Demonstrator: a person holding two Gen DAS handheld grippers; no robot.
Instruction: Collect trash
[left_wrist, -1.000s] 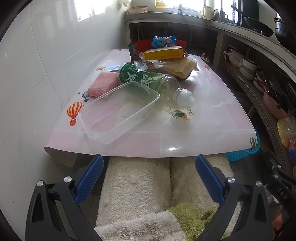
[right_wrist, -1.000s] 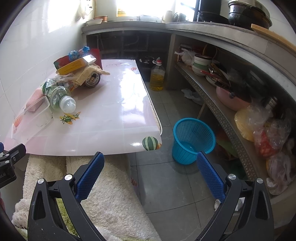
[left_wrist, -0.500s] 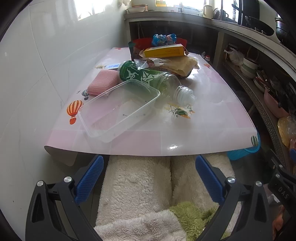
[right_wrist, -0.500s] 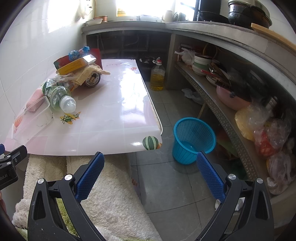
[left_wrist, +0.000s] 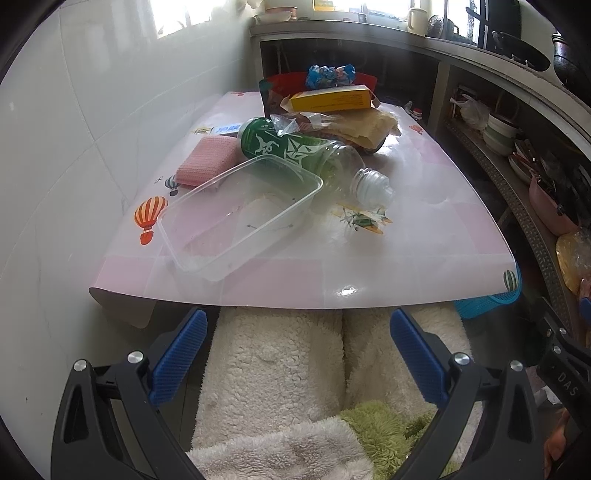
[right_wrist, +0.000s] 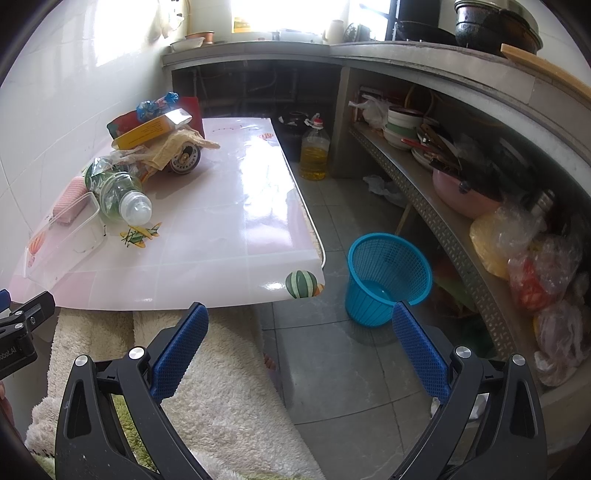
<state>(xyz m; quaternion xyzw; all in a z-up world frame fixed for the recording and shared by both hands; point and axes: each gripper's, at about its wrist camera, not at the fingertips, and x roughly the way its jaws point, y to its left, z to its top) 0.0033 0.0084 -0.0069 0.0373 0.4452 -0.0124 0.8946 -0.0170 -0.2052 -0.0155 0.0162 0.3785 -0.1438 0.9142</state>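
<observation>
I held both the left gripper (left_wrist: 295, 332) and right gripper (right_wrist: 299, 325) short of the counter (left_wrist: 424, 236), jaws apart and empty, presumably to choose a first piece. The trash, namely the clear food container (left_wrist: 236, 218), green-labelled bottle (left_wrist: 295, 151) and yellow carton (left_wrist: 332, 98), lay heaped at the counter's wall side, with the blue basket (right_wrist: 388, 277) on the floor beside it. The label printing was unreadable.

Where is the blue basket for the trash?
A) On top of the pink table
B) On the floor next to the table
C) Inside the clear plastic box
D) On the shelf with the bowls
B: the blue basket stands on the grey floor tiles just past the corner of the table, between it and the shelf.
</observation>
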